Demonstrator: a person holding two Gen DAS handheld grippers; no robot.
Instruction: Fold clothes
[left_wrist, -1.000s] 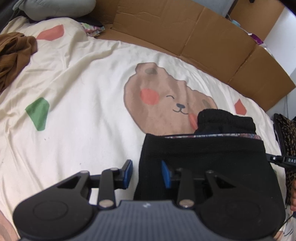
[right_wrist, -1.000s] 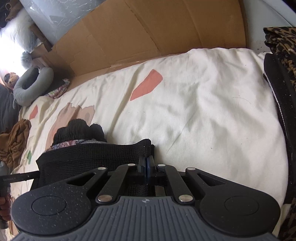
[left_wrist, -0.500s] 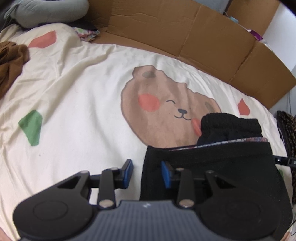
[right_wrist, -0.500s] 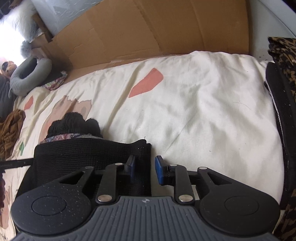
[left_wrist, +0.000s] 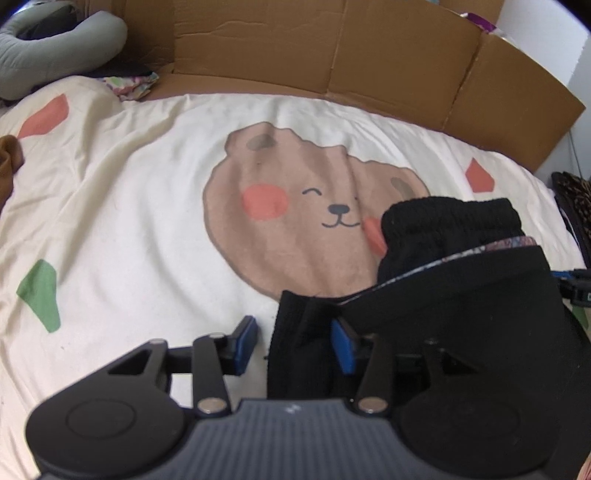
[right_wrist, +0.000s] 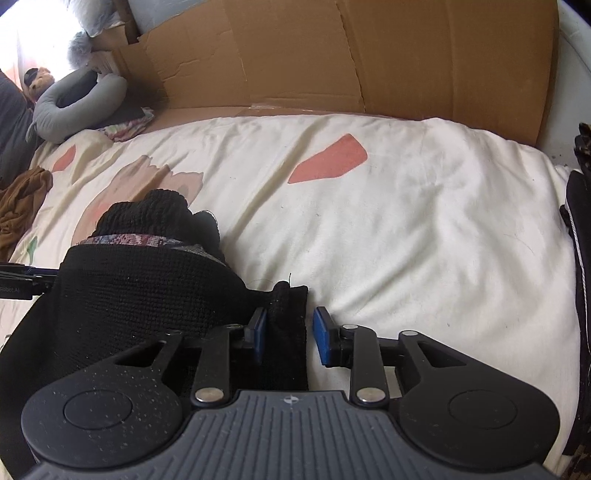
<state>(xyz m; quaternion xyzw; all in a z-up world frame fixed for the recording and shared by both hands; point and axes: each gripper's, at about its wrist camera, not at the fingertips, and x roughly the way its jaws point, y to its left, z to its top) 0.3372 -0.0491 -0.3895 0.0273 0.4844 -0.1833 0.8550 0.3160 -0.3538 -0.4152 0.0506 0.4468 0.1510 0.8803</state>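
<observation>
A folded black knit garment (left_wrist: 443, 314) with a patterned inner edge lies on the cream bear-print bedsheet (left_wrist: 129, 221). My left gripper (left_wrist: 293, 345) straddles the garment's near left corner. Its jaws are opening: the left pad is off the cloth and the right pad rests against a fold. In the right wrist view the same garment (right_wrist: 140, 295) lies at the left. My right gripper (right_wrist: 290, 336) has the near right corner between its blue pads. Those jaws are closing slightly, with a gap still beside the right pad.
A cardboard wall (left_wrist: 369, 55) runs along the bed's far side. A grey neck pillow (right_wrist: 74, 107) and a brown garment (right_wrist: 22, 199) lie far left. Black and leopard-print clothes (right_wrist: 581, 258) line the right edge. Bare sheet (right_wrist: 424, 240) stretches ahead of the right gripper.
My right gripper, shut on the garment's corner a second ago, has opened and let it go. The left jaws have widened a little. Both hands shifted slightly and rolled.
</observation>
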